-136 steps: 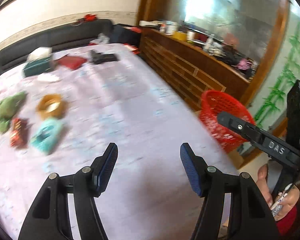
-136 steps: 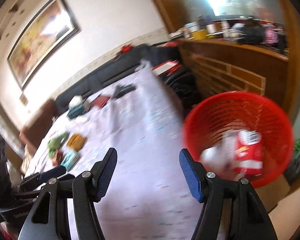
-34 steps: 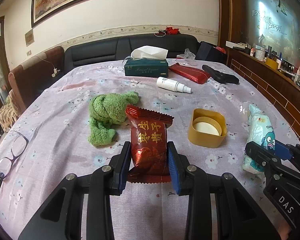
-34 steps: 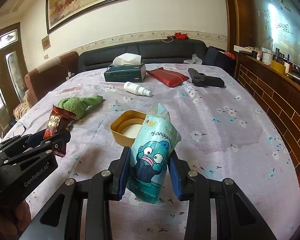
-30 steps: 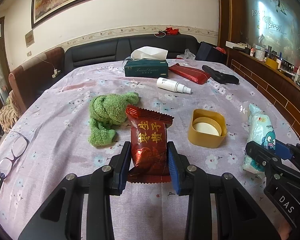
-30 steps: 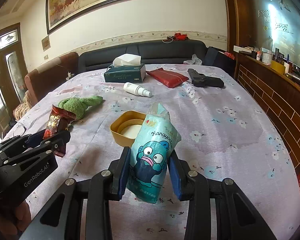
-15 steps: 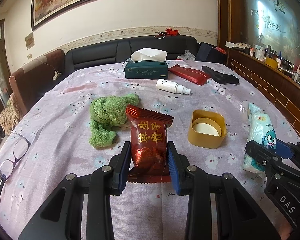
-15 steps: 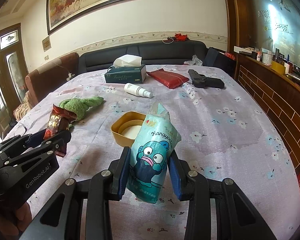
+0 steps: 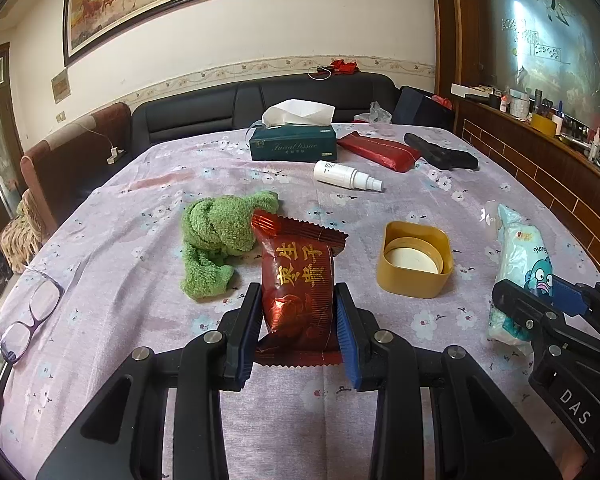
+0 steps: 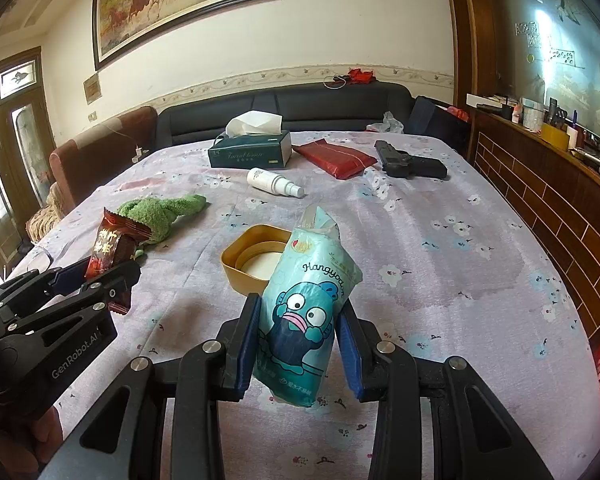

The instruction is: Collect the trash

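Left gripper (image 9: pixel 298 330) had its jaws clamped tight on the red snack packet (image 9: pixel 296 284); right gripper (image 10: pixel 298 346) squeezed the teal tissue pack (image 10: pixel 304 312), both above the table (image 10: pixel 440 240).

Dark red glossy foil snack wrapper (image 9: pixel 298 284), crinkled; teal glossy plastic tissue pack (image 10: pixel 306 316); fuzzy green terry cloth (image 9: pixel 220 236); matt yellow plastic lid (image 9: pixel 416 258); matt floral lilac tablecloth (image 9: pixel 140 240).

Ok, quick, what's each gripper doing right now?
Left gripper: closed on the red snack packet.
Right gripper: closed on the teal tissue pack.
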Available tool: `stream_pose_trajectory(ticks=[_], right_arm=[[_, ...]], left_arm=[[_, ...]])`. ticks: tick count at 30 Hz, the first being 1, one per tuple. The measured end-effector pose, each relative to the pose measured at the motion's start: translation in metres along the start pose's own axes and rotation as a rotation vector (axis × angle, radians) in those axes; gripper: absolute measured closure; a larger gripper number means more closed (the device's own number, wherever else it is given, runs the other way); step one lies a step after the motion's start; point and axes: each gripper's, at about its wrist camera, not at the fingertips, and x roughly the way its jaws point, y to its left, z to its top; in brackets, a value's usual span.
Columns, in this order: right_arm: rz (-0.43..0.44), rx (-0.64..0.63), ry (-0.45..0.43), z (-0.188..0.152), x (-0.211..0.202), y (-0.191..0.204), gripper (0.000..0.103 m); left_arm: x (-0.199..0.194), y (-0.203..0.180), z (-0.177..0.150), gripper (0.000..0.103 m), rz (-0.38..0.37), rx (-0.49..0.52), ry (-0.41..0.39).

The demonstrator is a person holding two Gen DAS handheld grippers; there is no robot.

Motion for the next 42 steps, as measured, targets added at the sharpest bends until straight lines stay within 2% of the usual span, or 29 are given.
stream_pose_trajectory(ticks=[12, 15, 18, 24, 32, 37, 42], right_arm=[[-0.027, 0.042, 0.001, 0.005, -0.013, -0.006, 0.064], [-0.002, 0.068, 0.007, 0.004, -0.030, -0.014, 0.064], [0.003, 0.073, -0.003, -0.002, -0.054, -0.021, 0.064], [0.019, 0.092, -0.005, -0.025, -0.093, -0.038, 0.064], [0.051, 0.134, 0.012, -0.050, -0.121, -0.060, 0.064], [0.046, 0.159, -0.015, -0.055, -0.139, -0.075, 0.064], [0.015, 0.215, -0.055, -0.055, -0.162, -0.108, 0.063]], left_arm=[[-0.001, -0.001, 0.002, 0.070, -0.025, -0.004, 0.022], [-0.010, -0.007, 0.001, 0.070, -0.030, 0.011, 0.019], [-0.026, -0.012, -0.003, 0.070, -0.080, 0.002, 0.031], [-0.061, -0.023, -0.020, 0.070, -0.126, -0.007, 0.038], [-0.093, -0.052, -0.035, 0.069, -0.169, 0.041, 0.045], [-0.102, -0.075, -0.035, 0.069, -0.218, 0.066, 0.063], [-0.105, -0.110, -0.032, 0.069, -0.289, 0.126, 0.093]])
